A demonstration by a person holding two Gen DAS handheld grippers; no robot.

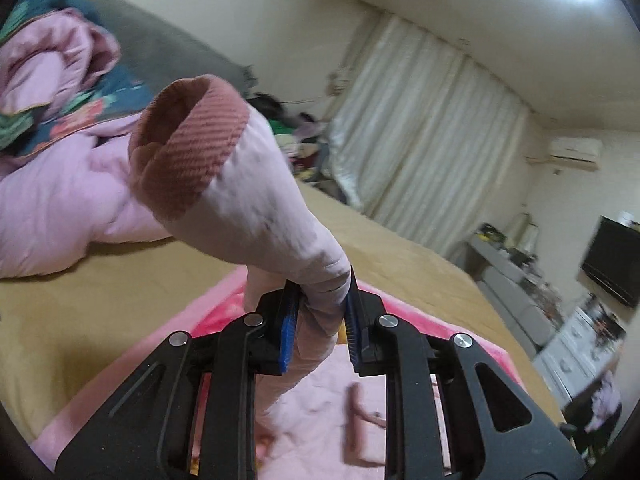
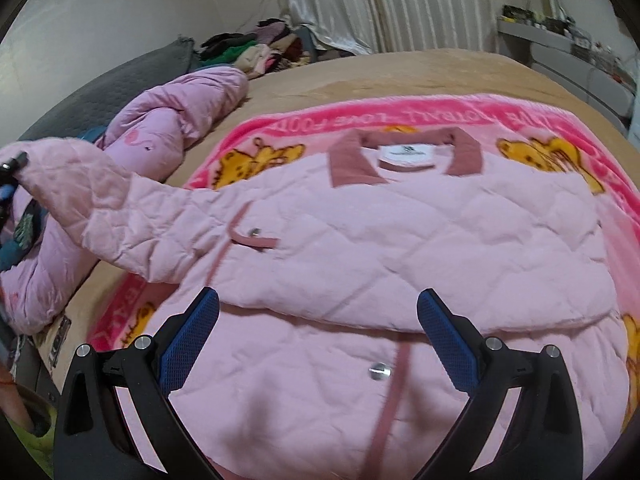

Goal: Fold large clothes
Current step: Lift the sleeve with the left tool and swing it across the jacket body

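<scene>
A pink quilted jacket (image 2: 400,240) lies front up on a pink cartoon blanket (image 2: 440,110) on the bed, its darker pink collar (image 2: 348,158) at the far side. My left gripper (image 1: 322,300) is shut on the jacket's left sleeve (image 1: 280,224) and holds it up off the bed, the ribbed cuff (image 1: 188,144) pointing away. That lifted sleeve (image 2: 112,208) stretches to the left edge of the right wrist view, where the left gripper (image 2: 10,176) shows. My right gripper (image 2: 318,312) hangs open above the jacket's lower front with nothing between its fingers.
A crumpled pink duvet (image 2: 176,120) and a floral cover (image 1: 100,104) lie at the left of the tan bed (image 1: 400,248). A clothes pile (image 2: 256,48) sits at the far corner by the curtains (image 1: 432,128). A grey cabinet (image 2: 568,56) and a television (image 1: 614,264) stand to the right.
</scene>
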